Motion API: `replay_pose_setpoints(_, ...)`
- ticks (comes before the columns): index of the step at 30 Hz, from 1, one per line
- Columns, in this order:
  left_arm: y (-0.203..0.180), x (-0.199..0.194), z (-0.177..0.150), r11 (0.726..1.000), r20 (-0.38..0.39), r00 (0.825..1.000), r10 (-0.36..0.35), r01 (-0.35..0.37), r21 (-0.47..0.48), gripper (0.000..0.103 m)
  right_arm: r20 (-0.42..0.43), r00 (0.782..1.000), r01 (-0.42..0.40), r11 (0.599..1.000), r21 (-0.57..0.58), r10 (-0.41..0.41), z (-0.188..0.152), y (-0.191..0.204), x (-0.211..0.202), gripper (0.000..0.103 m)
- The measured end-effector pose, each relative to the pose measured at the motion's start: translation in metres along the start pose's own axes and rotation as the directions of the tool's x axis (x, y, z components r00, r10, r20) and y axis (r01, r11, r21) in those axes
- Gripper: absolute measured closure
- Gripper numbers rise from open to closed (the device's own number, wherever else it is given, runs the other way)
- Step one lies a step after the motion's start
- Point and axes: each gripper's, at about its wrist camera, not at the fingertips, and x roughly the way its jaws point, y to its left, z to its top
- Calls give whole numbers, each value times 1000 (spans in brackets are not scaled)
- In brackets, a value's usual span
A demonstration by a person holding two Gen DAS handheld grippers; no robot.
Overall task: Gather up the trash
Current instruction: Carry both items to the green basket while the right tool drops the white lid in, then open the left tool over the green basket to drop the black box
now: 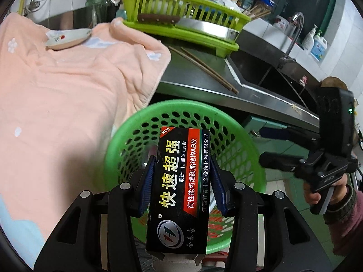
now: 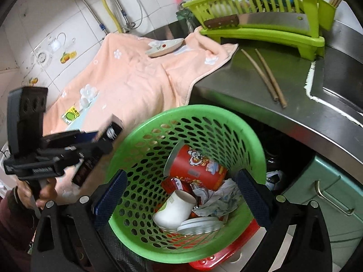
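Observation:
My left gripper (image 1: pixel 182 170) is shut on a black glue box (image 1: pixel 181 188) with yellow Chinese lettering and holds it above the green perforated waste basket (image 1: pixel 238 136). The right wrist view shows that gripper and box (image 2: pixel 109 133) left of the basket (image 2: pixel 145 156). My right gripper (image 2: pixel 181 190) is open and empty over the basket, one finger at each side of it. Inside lie a red can (image 2: pixel 197 165), a white paper cup (image 2: pixel 174 208), crumpled paper (image 2: pixel 217 199) and a white lid (image 2: pixel 199 224). A small yellow-green packet (image 2: pixel 71 115) lies on the peach towel (image 2: pixel 127 79).
A small dish (image 2: pixel 164 47) rests on the towel. Two chopsticks (image 2: pixel 265 74) lie on the steel counter (image 2: pixel 226 86). A lime dish rack (image 2: pixel 261 13) holds a cleaver. The sink (image 1: pixel 272 77) with tap is at the right. A green cabinet drawer (image 2: pixel 329 192) is below.

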Motion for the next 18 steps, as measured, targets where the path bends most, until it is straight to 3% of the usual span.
replay_pose_setpoints(12,-8,24,2,1000,-31,999,-18,18,-1,56,28,1000,-8,1000,22,7,-1,-5,-8,9)
replay_pose_setpoints(18,-9,25,3,999,-21,999,-37,37,-3,47,32,999,-17,1000,19,17,0,-2,-8,9)
